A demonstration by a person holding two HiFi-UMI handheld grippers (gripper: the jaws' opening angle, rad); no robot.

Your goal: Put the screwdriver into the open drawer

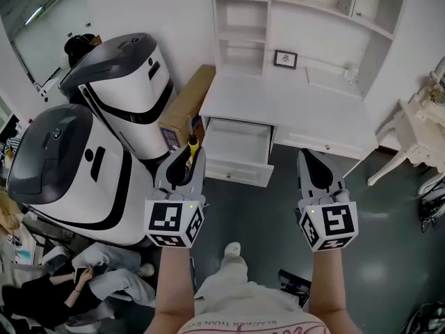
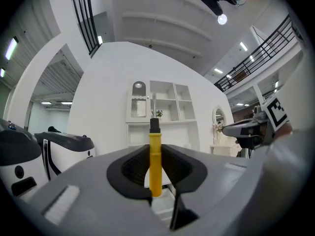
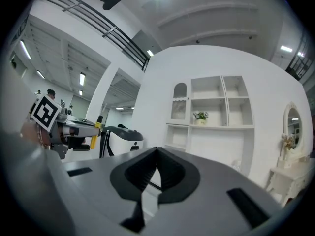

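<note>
Both hover short of the drawer rim: left gripper grasps the screwdriver, right gripper clenched empty.

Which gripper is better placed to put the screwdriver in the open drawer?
Left. The left gripper holds the yellow screwdriver upright in its jaws, near the left edge of the open drawer. The right gripper is shut and empty, to the drawer's right.
</note>
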